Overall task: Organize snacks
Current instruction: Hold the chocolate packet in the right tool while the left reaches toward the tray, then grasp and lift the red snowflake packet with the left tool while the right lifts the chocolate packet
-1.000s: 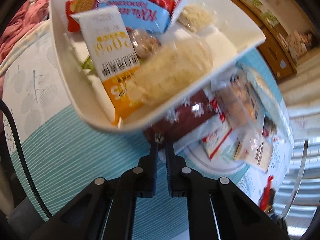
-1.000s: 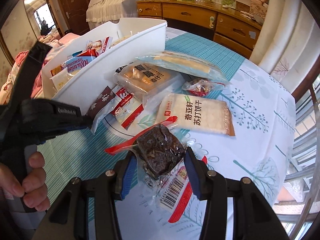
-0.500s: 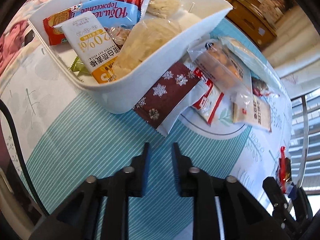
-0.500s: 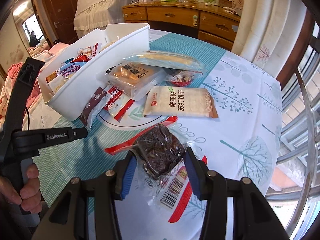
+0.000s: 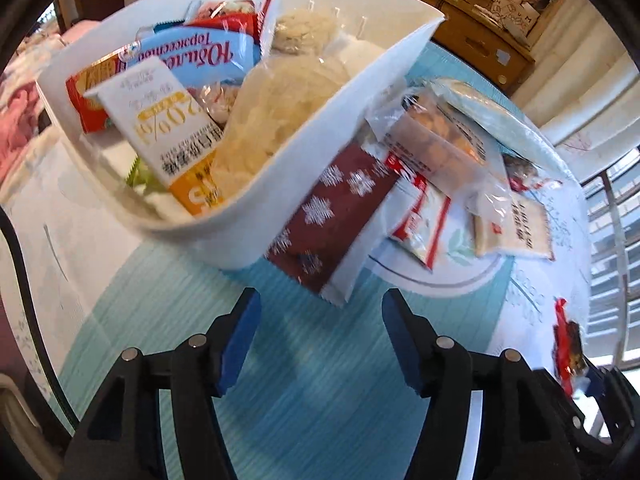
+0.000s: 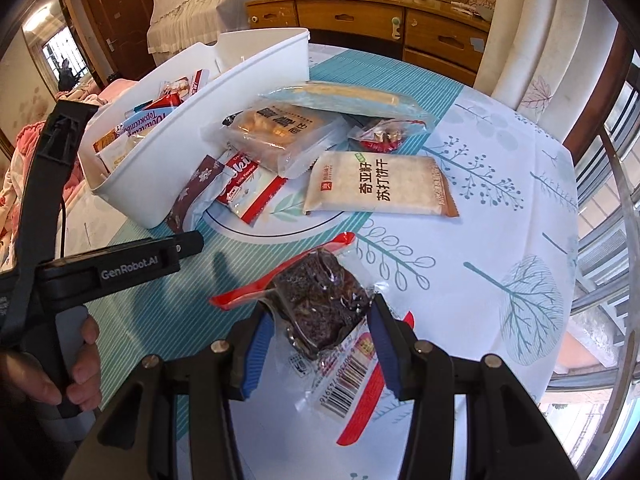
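Observation:
The white bin (image 5: 304,148) holds several snack packets and stands on the teal tablecloth. It also shows in the right wrist view as the white bin (image 6: 192,148). A maroon snowflake packet (image 5: 332,216) leans against its near wall. Just short of that packet, my left gripper (image 5: 320,298) is open with its jaws opening and nothing between them. From the side, one of its fingers (image 6: 160,254) is visible. My right gripper (image 6: 320,314) is shut on a clear, red-edged packet of dark cake (image 6: 320,296), low over the table.
Loose on the table lie a cracker pack (image 6: 380,188), a bread packet (image 6: 280,132), a long pale-blue packet (image 6: 344,100), a small sweet packet (image 6: 380,136) and a red-and-white packet (image 6: 248,188). A hand (image 6: 80,368) holds the left gripper. A wooden dresser (image 6: 360,20) stands behind.
The left jaws, shut at the bin's near rim a second ago, have drawn back slightly and spread wide, and the view has rolled. The right gripper holds the dark cake packet unmoved.

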